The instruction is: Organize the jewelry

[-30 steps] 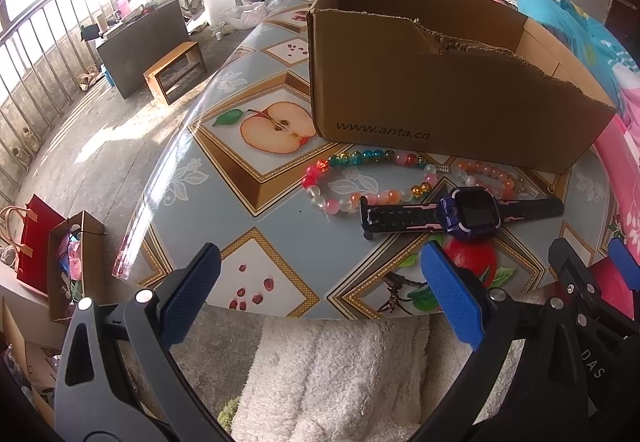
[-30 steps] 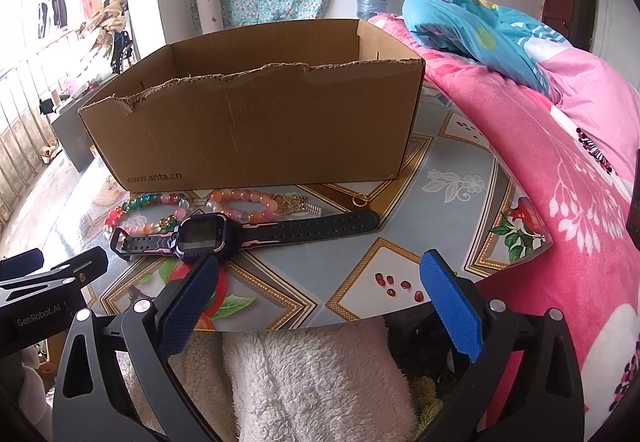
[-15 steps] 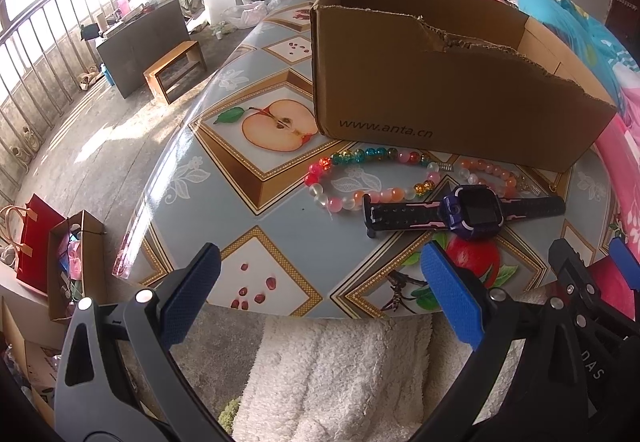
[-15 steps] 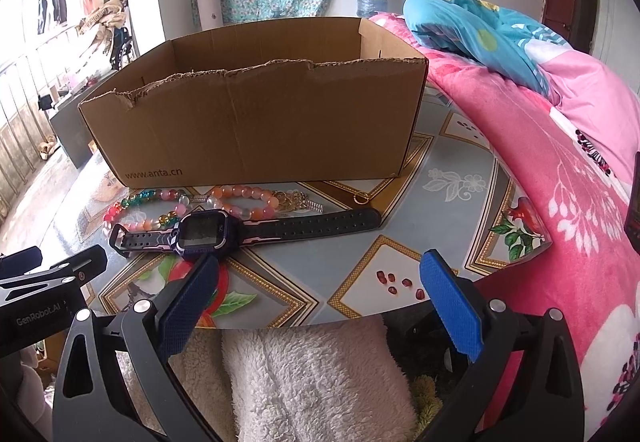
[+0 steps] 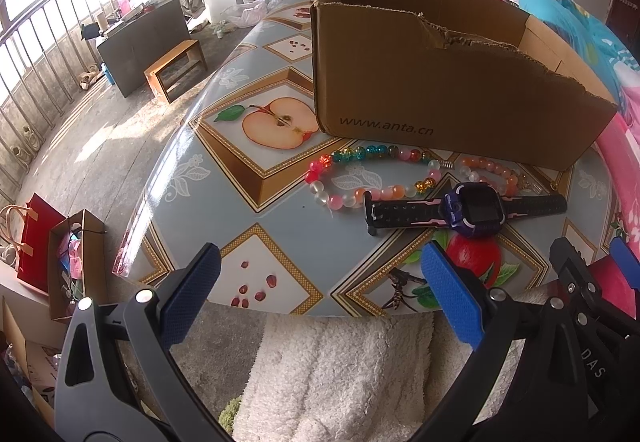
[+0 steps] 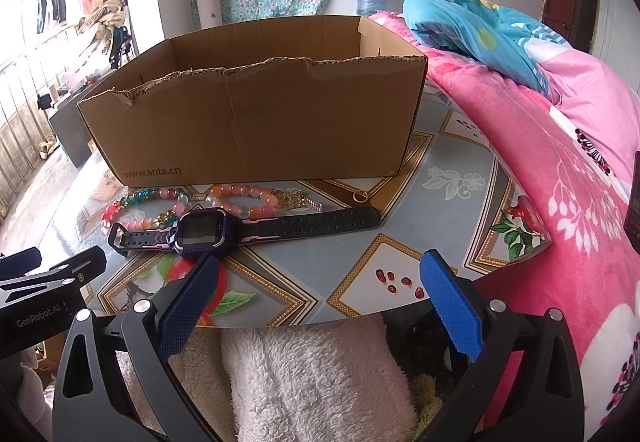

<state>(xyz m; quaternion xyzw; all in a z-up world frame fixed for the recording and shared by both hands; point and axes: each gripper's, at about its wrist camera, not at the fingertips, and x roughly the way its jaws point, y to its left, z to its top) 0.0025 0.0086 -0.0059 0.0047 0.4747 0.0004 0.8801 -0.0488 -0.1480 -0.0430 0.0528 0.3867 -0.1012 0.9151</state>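
A purple watch [image 5: 474, 208] [image 6: 202, 231] with a black strap lies flat on the table in front of an open cardboard box [image 5: 440, 90] [image 6: 256, 122]. Behind the watch lie a multicoloured bead bracelet [image 5: 360, 174] [image 6: 140, 208], an orange bead bracelet [image 5: 490, 170] [image 6: 244, 196] and a gold chain [image 6: 296, 199]. My left gripper [image 5: 318, 294] is open at the table's near edge, left of the watch. My right gripper [image 6: 318, 298] is open too, its left pad just in front of the watch. Neither holds anything.
The table [image 5: 192, 178] has a glossy fruit-patterned cover. A pink blanket [image 6: 568, 178] and blue bedding rise along its right side. A white fluffy cloth [image 5: 336, 370] lies below the near edge. To the left the floor drops away, with bags and a small wooden bench [image 5: 176, 68].
Both grippers have edged slightly forward toward the table, so the box and jewelry sit a little closer and lower in view. Nothing was picked up.
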